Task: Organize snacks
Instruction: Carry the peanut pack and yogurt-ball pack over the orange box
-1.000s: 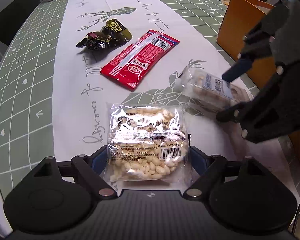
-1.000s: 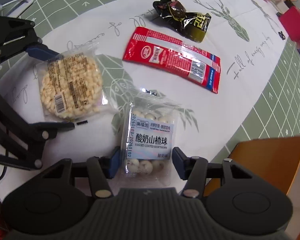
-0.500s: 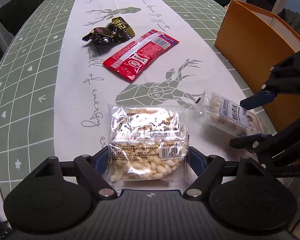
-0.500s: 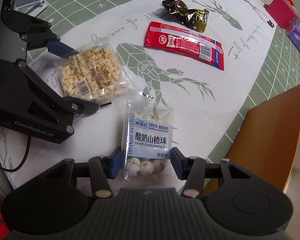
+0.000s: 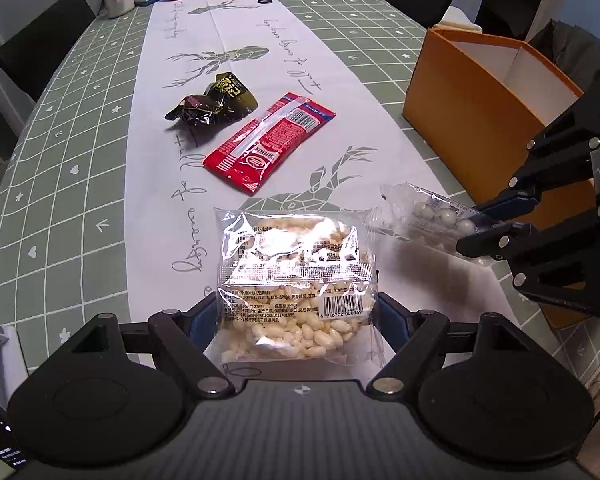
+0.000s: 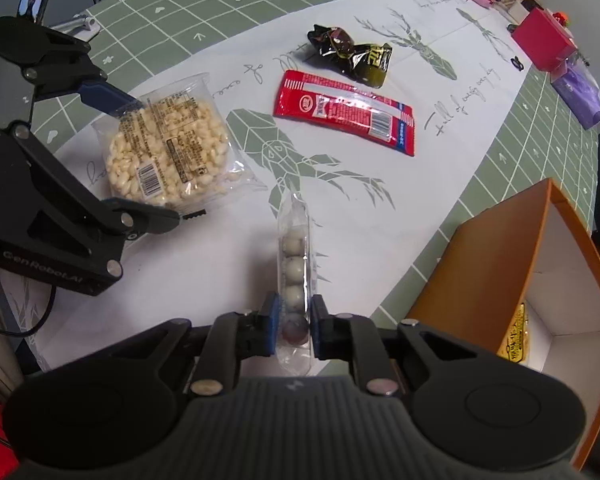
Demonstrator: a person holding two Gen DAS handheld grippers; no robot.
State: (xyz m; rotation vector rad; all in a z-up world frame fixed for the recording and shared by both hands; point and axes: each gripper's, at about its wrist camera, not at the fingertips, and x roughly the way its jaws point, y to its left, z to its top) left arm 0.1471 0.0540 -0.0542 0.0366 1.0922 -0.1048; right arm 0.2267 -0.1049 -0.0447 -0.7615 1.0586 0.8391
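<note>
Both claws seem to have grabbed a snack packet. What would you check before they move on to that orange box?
1. Right gripper shut on the yogurt-ball packet: ok; its jaws just closed.
2. Left gripper squeezing the puffed rice cake packet: ok.
3. Orange box open on top: ok.
4. Room inside the box: ok, though one yellow packet lies there.
5. Both packets lifted clear of the table: cannot tell.

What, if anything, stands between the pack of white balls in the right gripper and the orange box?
Nothing visible does. The right gripper is shut on the ball pack, and only bare tablecloth lies between it and the orange box. The box's top is open, with one yellow packet already inside. The other snacks lie farther away.
</note>
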